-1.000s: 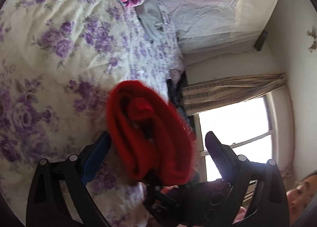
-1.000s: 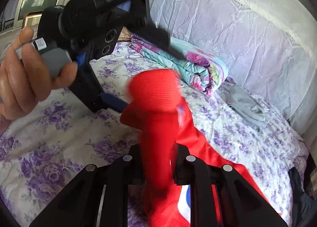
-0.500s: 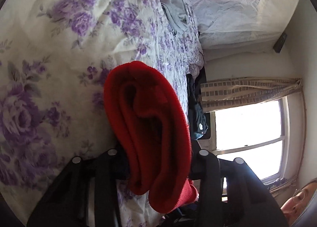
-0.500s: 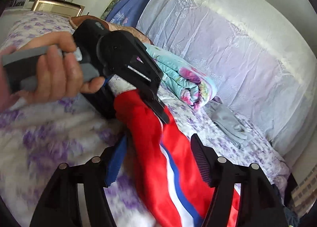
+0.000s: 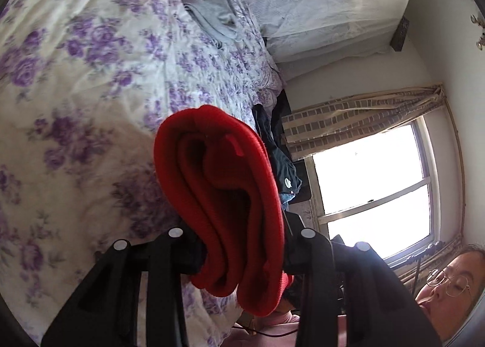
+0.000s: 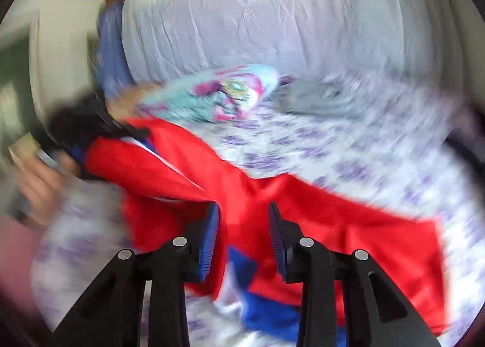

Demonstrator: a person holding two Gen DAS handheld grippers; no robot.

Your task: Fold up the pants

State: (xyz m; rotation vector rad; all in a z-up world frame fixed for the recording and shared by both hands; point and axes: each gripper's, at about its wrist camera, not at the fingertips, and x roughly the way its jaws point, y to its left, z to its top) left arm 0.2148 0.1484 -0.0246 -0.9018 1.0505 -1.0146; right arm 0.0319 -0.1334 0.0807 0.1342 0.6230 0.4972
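Observation:
The red pants [image 5: 218, 171] have a ribbed red band, and it is bunched in a thick fold between the jaws of my left gripper [image 5: 242, 241]. The pads press on it from both sides and the jaws are still closing. In the blurred right wrist view the pants [image 6: 333, 210] trail from the left gripper [image 6: 81, 125] across the bed, showing blue and white stripes. My right gripper [image 6: 243, 210] is low over the middle of the pants. Its blue pads [image 6: 209, 244] stand apart and are closing, with red cloth in the gap.
The bed has a white sheet with purple flowers [image 5: 75, 89]. At its head lie a folded colourful quilt [image 6: 224, 95] and a grey garment [image 6: 315, 98]. Dark clothes [image 5: 272, 147] hang at the bed's edge near a bright window [image 5: 372, 180]. A hand [image 6: 39, 189] holds the left gripper.
My left gripper went from wide open to clamped on the red band. My right gripper let go of that band, swung away along the pants while rolling, and its jaws are narrowing again.

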